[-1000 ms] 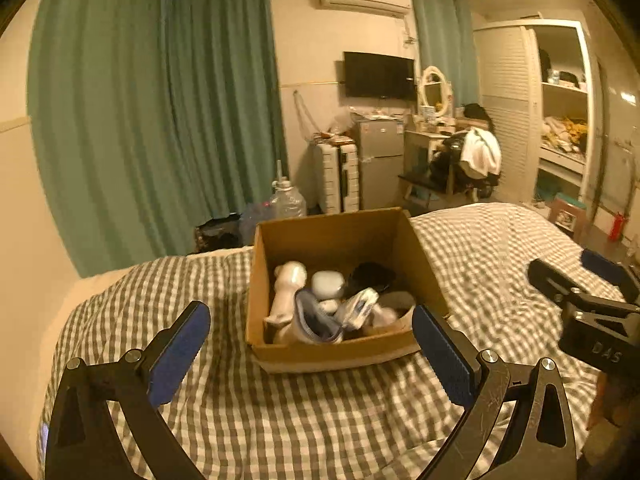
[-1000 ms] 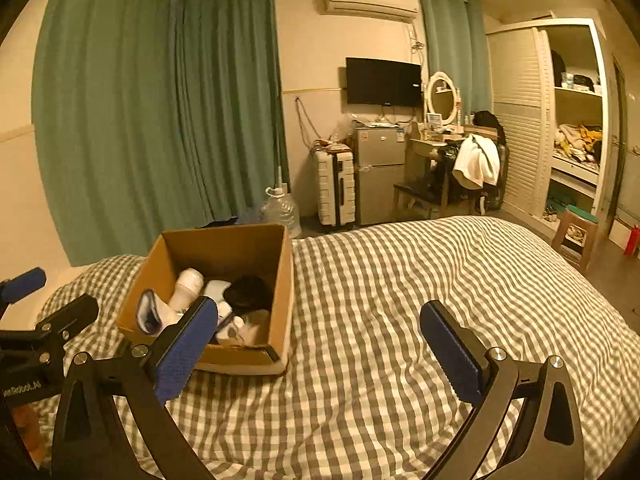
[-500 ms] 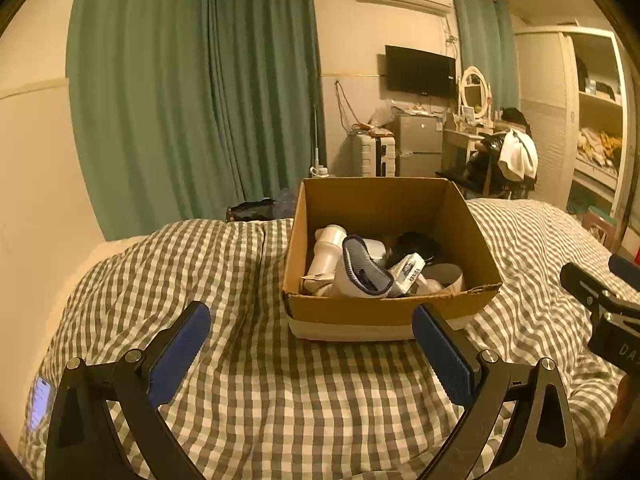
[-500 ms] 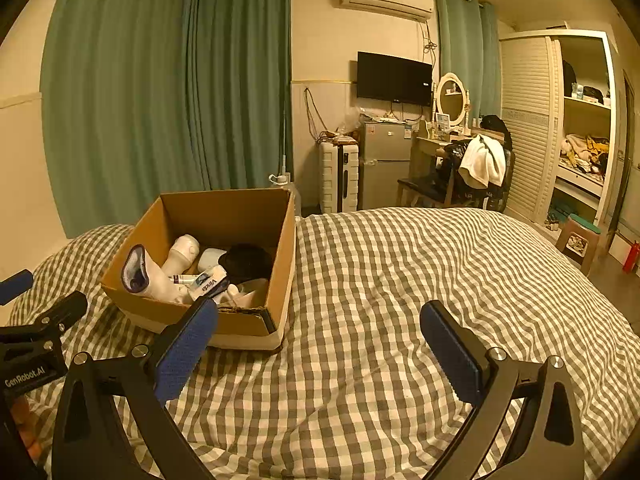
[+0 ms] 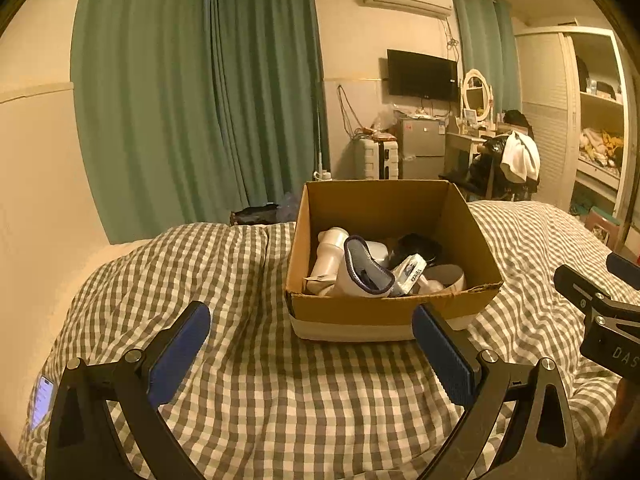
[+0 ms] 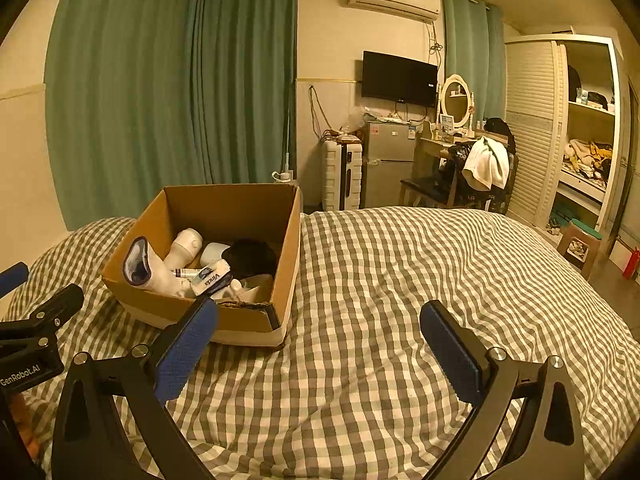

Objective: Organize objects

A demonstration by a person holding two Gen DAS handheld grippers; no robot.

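While both cameras are coming lower and closer than a second ago, the open brown cardboard box (image 5: pixel 394 312) of jumbled white bottles, a blue-edged white sock (image 5: pixel 362 270) and tubes is sitting just ahead of the left gripper (image 5: pixel 310 346), ahead-left of the right gripper (image 6: pixel 320 340). Both are spread wide, holding nothing, suggesting an approach. Grey-and-white checked bedding (image 6: pixel 400 280) is lying bare ahead of the right gripper; nothing is blocking the way.

Lower layer of the cardboard box (image 5: pixel 394 312), under its heaped contents; tube (image 6: pixel 211 278) lettering blurred.
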